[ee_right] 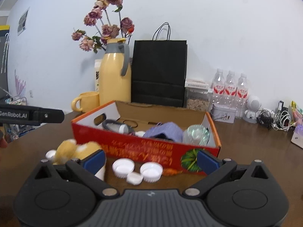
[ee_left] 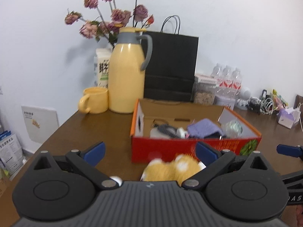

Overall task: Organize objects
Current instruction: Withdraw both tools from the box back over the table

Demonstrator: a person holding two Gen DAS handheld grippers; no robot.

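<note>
While spread wide and empty, left hand-held gripper (ee_left: 149,151) nearest plush toy (ee_left: 170,169) at 12 o'clock, lying crosswise; right hand-held gripper (ee_right: 151,160) likewise spread, toy at 10 o'clock.

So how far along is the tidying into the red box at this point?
Partly done. The red box already holds a purple cloth, a clear plastic item and a dark brush-like thing. Nothing is in hand: left gripper and right gripper are both open. Left on the table: yellow plush toy, three white caps, a small orange item.
</note>
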